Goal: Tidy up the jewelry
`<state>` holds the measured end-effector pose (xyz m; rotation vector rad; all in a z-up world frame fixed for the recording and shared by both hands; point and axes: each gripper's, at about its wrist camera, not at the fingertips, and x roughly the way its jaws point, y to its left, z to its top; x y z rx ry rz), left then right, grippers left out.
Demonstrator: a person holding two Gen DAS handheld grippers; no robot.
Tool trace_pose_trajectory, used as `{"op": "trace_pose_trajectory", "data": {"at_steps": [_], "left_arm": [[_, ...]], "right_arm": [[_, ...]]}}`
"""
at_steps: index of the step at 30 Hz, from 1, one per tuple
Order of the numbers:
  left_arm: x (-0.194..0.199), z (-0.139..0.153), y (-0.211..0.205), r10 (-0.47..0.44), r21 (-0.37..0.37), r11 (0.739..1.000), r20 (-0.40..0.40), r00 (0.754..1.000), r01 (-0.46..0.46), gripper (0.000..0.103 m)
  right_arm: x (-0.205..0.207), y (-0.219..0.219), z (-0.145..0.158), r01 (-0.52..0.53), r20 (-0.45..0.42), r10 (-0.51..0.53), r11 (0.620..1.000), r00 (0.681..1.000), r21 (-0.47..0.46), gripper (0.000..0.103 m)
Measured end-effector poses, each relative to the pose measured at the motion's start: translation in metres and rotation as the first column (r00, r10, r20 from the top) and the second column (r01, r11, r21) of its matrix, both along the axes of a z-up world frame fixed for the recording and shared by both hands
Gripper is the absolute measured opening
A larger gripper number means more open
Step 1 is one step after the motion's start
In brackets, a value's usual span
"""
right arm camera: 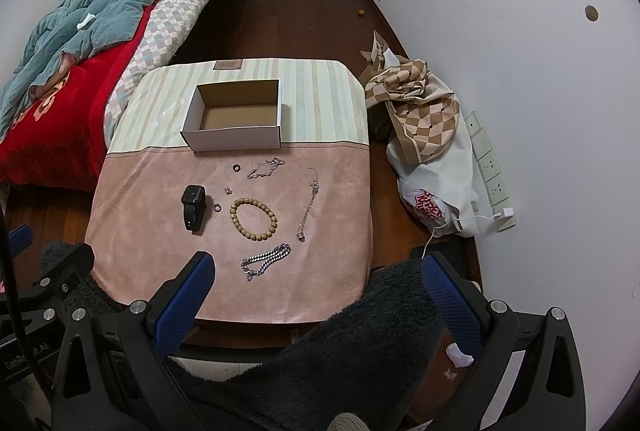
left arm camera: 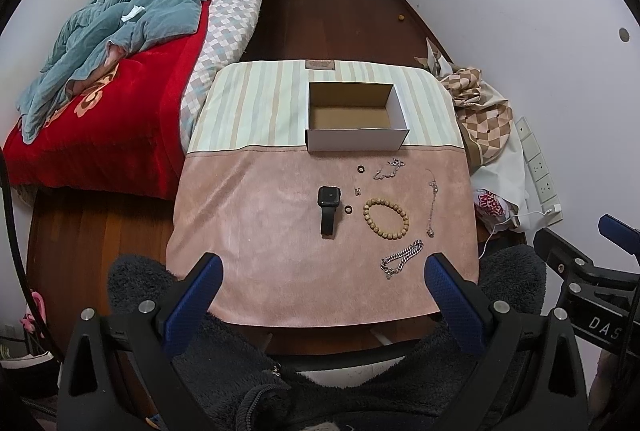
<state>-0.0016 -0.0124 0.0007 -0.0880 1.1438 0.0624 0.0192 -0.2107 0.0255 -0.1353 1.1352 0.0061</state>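
I hold left gripper [left arm camera: 324, 271] and right gripper [right arm camera: 318, 271] with jaws apart, empty; heavy silver curb-link chain [right arm camera: 266, 260] lies nearest, open white cardboard box [right arm camera: 236, 119] far; I'd pinch mid-chain, lift slowly

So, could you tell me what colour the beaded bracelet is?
Light tan wooden bead bracelet; clearest in the right wrist view.

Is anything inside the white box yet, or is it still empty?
Empty. The white box stands open with only its bare brown bottom showing in both views, and the watch and bead bracelet lie outside on the pink cloth.
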Motion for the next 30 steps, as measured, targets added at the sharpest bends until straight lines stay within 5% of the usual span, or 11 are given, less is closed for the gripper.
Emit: {"op": "trace_pose_trajectory", "data": {"at_steps": [25,30], "left_arm": [[-0.003,0.001,0.001,0.000,-0.001,1.000,0.007,1.000,0.000,0.103],[0.013,-0.002,0.005,0.035,0.047,0.998,0.064,0.997,-0.038,0.103]], "right_arm": [[-0.001,-0.001,0.004,0.004,0.007,-0.004,1.000,1.000,-0.001,0.103],[0.010,-0.006,0.002,0.027,0.032,-0.028,1.000,0.999,0.005,0.103]]}}
